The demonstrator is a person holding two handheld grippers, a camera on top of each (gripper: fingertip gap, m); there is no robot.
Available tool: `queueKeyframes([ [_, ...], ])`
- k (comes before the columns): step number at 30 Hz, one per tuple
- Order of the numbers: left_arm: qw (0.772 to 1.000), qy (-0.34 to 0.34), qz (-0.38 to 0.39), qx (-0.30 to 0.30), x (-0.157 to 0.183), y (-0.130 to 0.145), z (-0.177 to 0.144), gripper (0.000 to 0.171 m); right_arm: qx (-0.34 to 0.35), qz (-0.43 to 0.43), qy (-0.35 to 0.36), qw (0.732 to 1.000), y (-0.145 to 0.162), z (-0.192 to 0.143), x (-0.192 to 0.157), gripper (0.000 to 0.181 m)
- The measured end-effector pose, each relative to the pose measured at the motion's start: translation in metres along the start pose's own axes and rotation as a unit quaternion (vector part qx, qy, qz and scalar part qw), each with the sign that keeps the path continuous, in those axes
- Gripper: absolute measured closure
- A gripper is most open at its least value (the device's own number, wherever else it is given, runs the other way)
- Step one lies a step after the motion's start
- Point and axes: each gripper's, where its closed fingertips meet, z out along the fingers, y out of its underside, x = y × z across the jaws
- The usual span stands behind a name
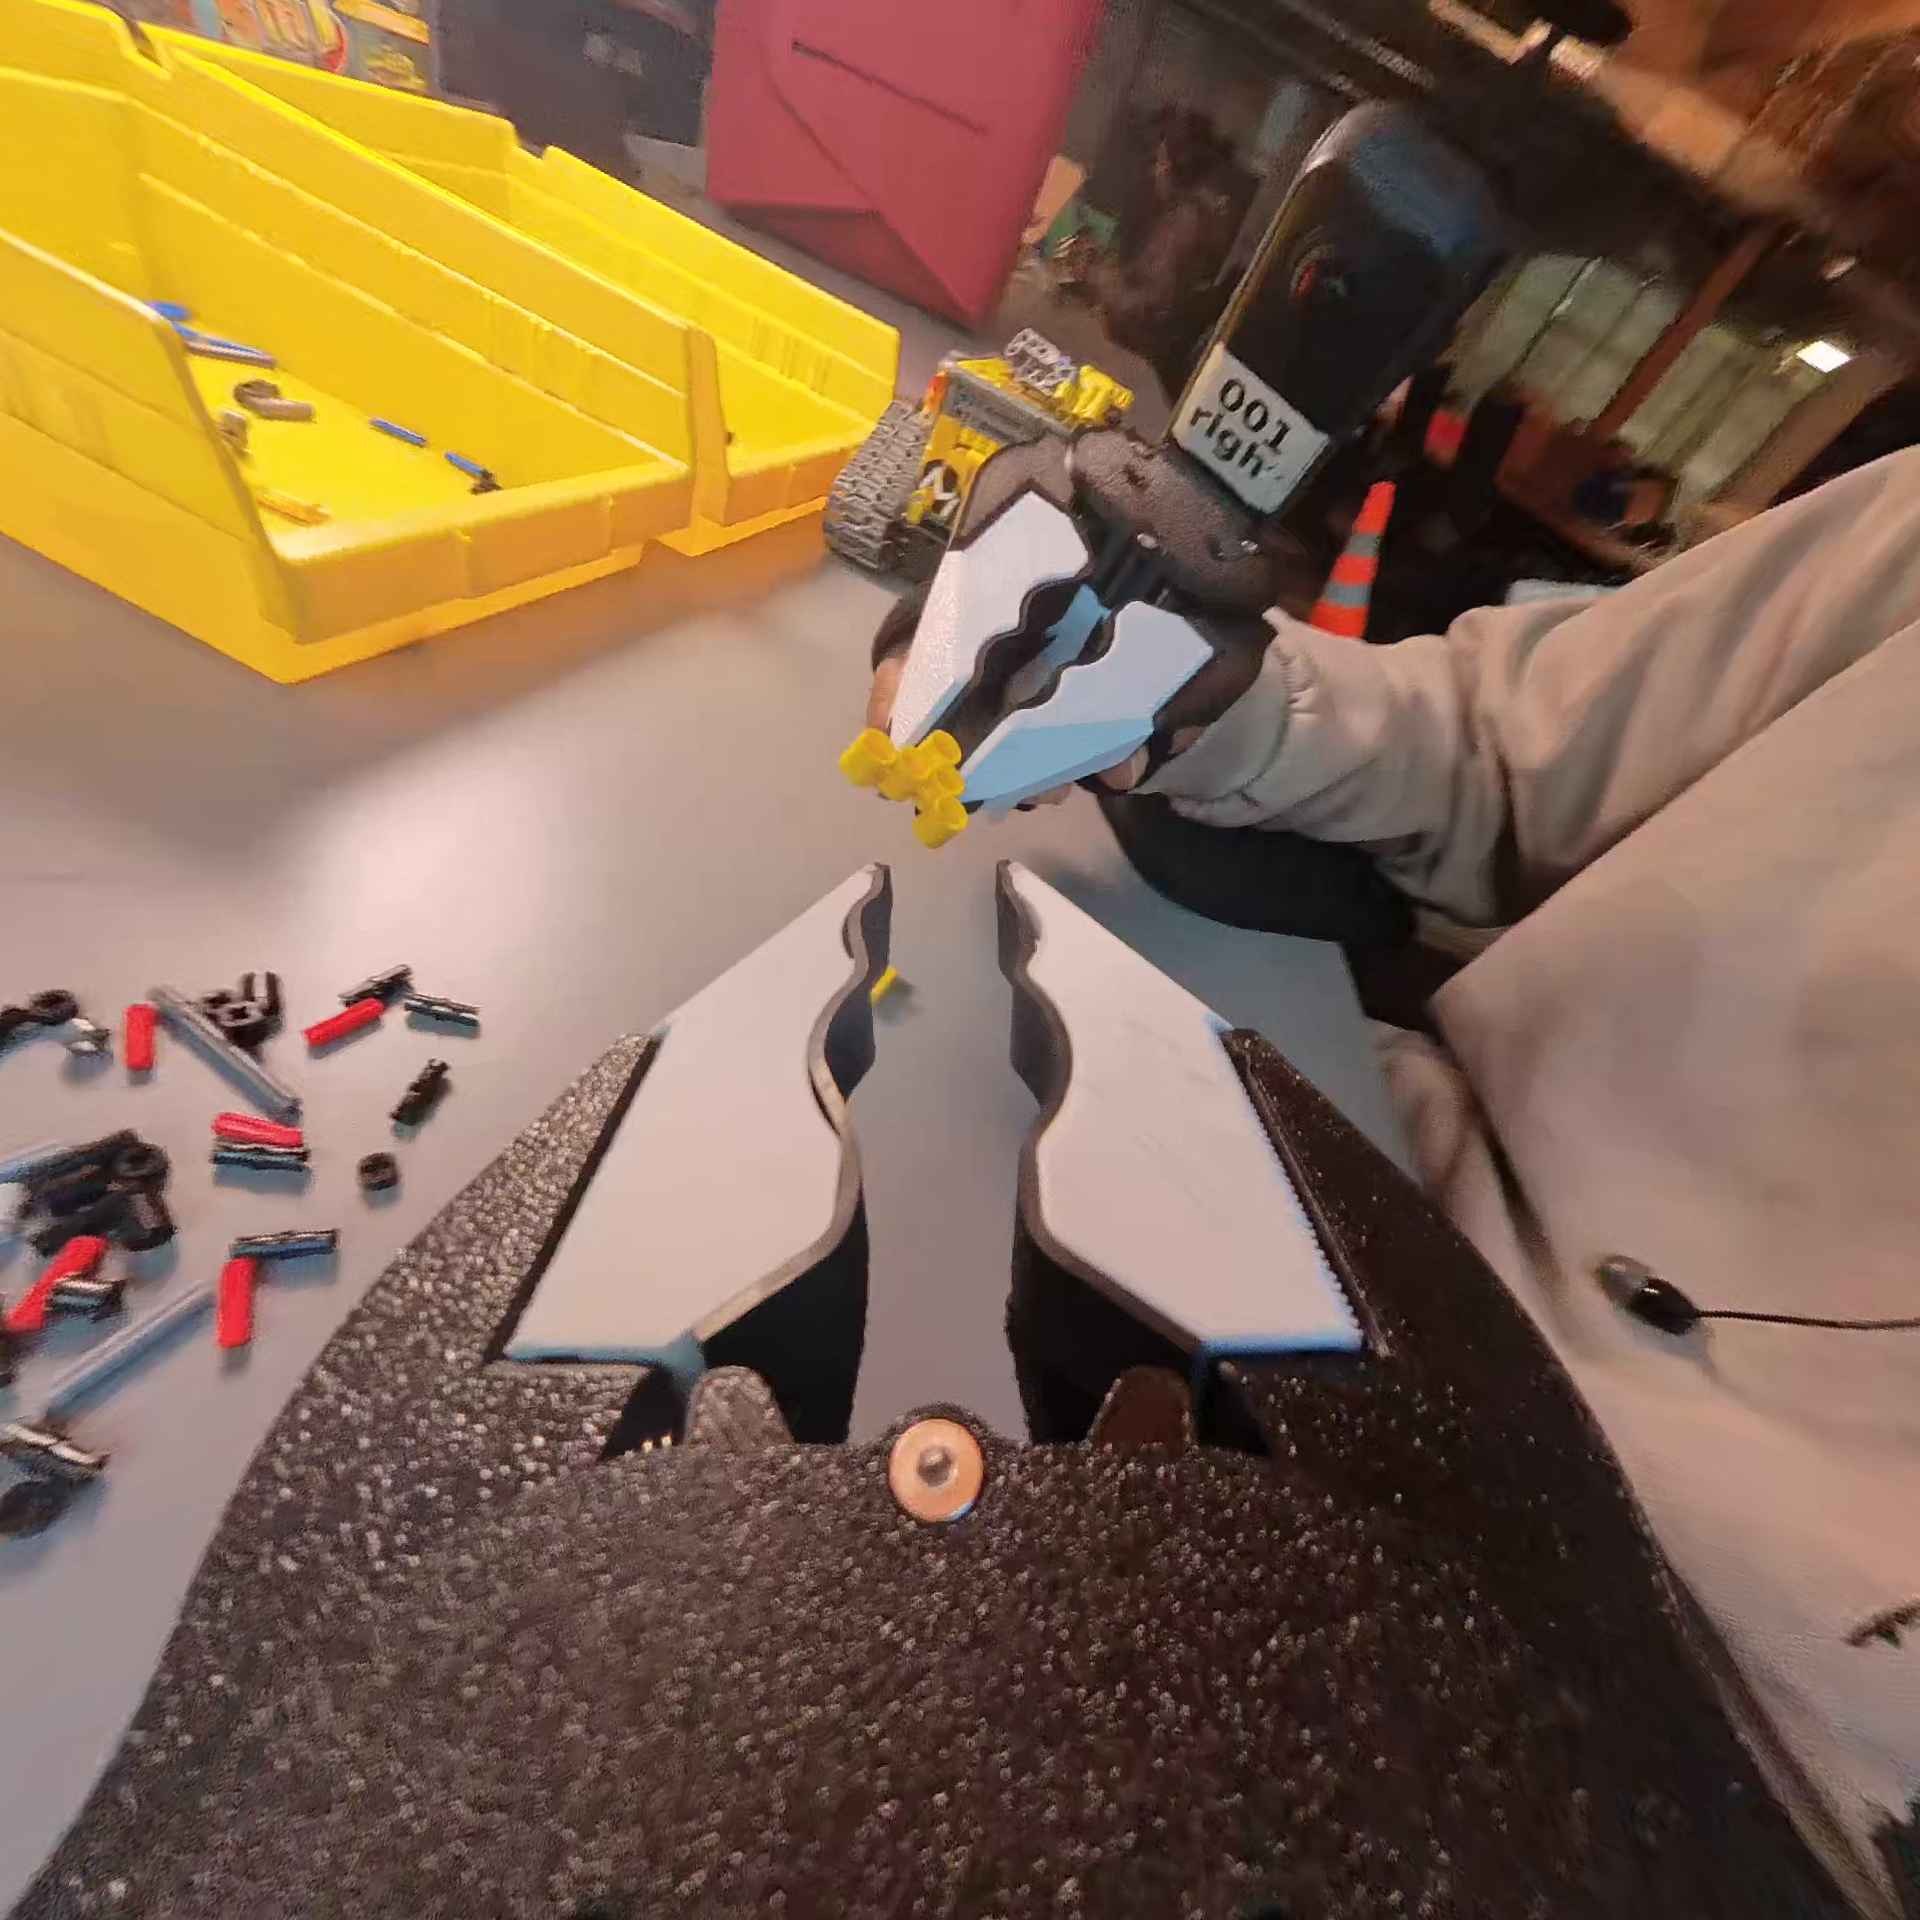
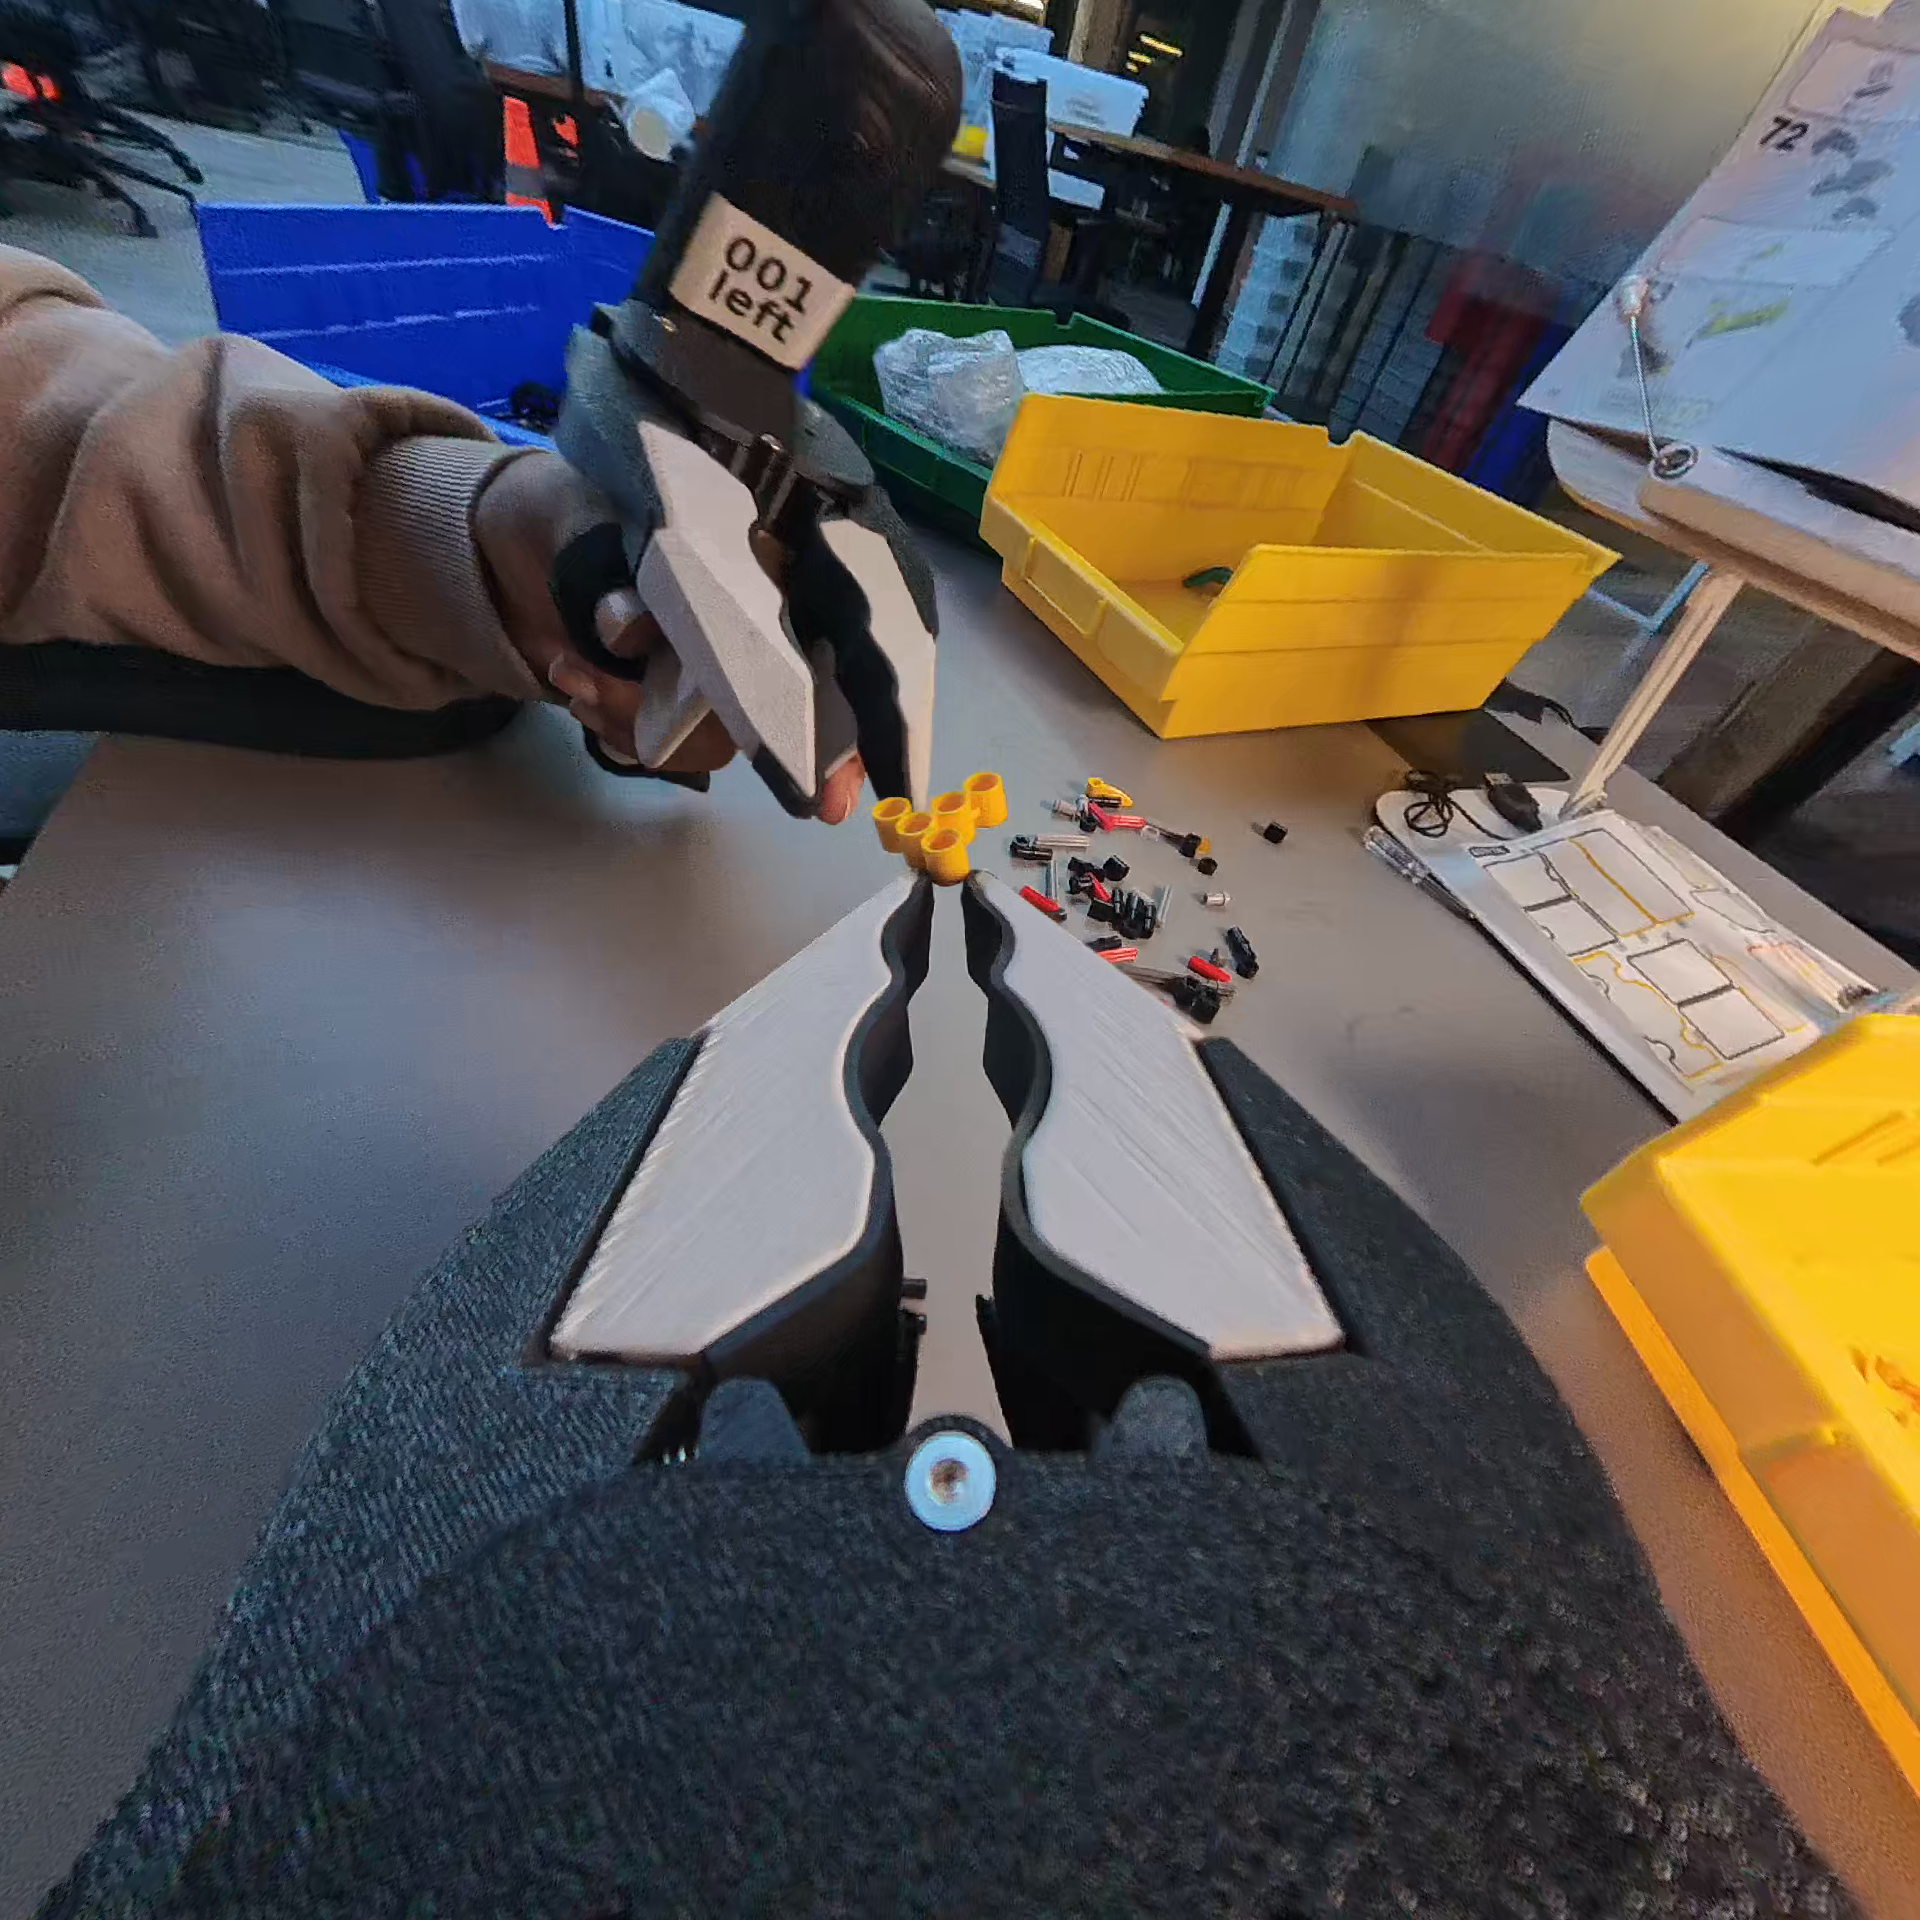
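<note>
Two hand-held grippers with pale grey fingers and black textured bodies meet nose to nose above a smooth grey tabletop (image 2: 436, 935). The right gripper (image 2: 945, 883) has its jaws drawn nearly together, pinching one end of a small yellow plastic building piece (image 2: 938, 821) made of short joined tubes; the piece sticks out beyond the fingertips, clear of the table. In the left wrist view the same yellow piece (image 1: 906, 779) hangs at the tip of the right gripper (image 1: 951, 781).

The left gripper (image 1: 943, 878) points at that piece with a clear gap between its fingers and nothing held; its tips sit just beside the yellow piece, and whether they touch it cannot be told.

A scatter of small red, black and grey building parts (image 2: 1132, 904) lies on the table beyond the grippers. A yellow plastic storage bin (image 2: 1288, 592) stands farther back, with a green bin (image 2: 1049, 343) and a blue bin (image 2: 405, 281) behind. A small yellow toy tracked vehicle (image 1: 935, 457) stands beside another yellow divided tray (image 1: 436, 395). Printed instruction sheets (image 2: 1621, 935) lie to the right.
</note>
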Motion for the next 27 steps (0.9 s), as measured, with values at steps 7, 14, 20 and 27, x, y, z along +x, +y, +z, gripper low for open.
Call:
queueKeyframes([
  [7, 0.991, -0.088, 0.103, -0.018, -0.007, 0.001, 0.004, 0.163, -0.026, 0.016, 0.008, 0.999, 0.008, 0.009, -0.004, 0.177],
  [14, 0.992, -0.051, 0.095, -0.066, -0.005, 0.019, 0.004, 0.164, -0.027, -0.001, -0.038, 0.999, 0.013, 0.009, -0.019, 0.166],
  [20, 0.99, -0.035, 0.104, -0.09, 0.002, 0.027, 0.008, 0.164, -0.04, -0.02, -0.052, 0.998, 0.02, 0.008, -0.025, 0.173],
  [27, 0.991, -0.028, 0.097, -0.09, 0.002, 0.03, 0.009, 0.164, -0.036, -0.025, -0.084, 0.995, 0.018, 0.007, -0.037, 0.181],
])
